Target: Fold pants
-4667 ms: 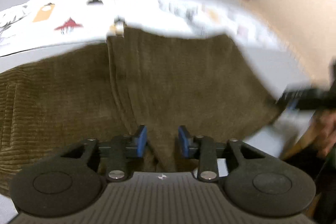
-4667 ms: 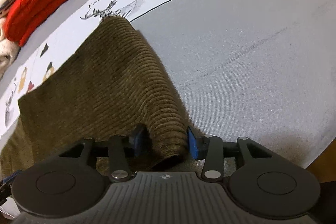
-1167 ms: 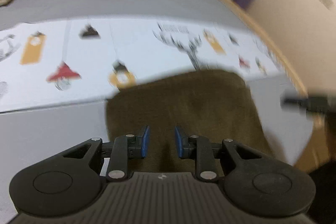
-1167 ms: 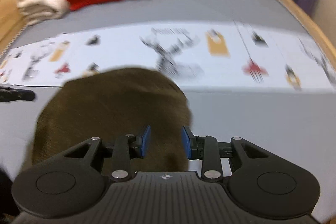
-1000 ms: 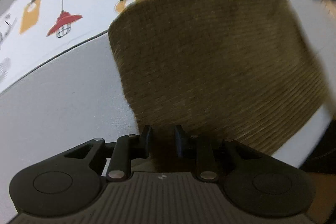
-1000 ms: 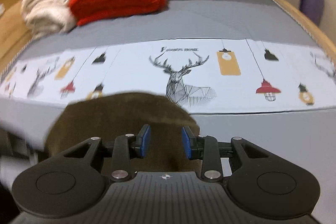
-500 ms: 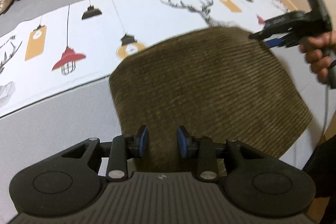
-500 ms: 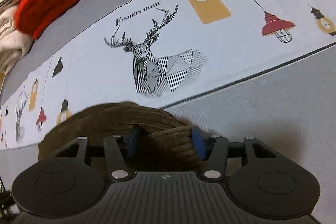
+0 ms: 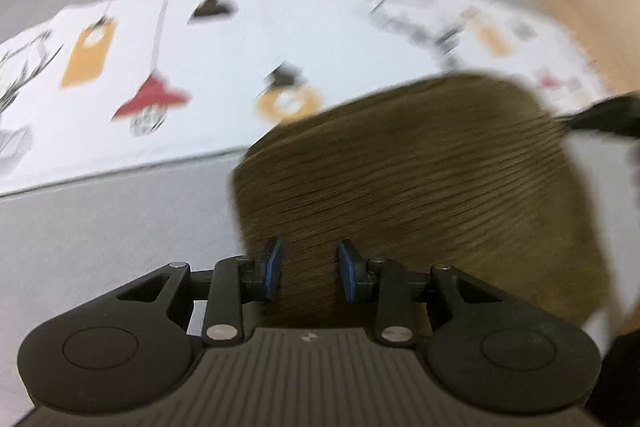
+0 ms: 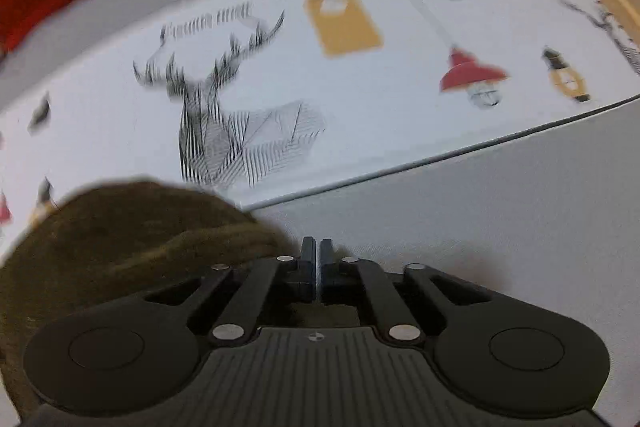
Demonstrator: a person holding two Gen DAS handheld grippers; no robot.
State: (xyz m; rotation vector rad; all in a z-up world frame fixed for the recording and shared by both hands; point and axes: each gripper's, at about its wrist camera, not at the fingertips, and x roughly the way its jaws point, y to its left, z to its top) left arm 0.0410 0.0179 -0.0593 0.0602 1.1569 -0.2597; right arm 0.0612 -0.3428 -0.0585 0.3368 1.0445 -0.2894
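Since half a second ago the right gripper (image 10: 316, 267) has pinched shut, empty, beside the olive-brown corduroy pants (image 9: 420, 187) — a compact bundle on the grey bedspread (image 9: 100, 227) — left gripper (image 9: 308, 269) part-open above; folding looks nearly done.

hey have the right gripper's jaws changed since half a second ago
Yes. The right gripper has its jaws nearly together now, beside the pants; half a second ago they stood apart around the corduroy fold.
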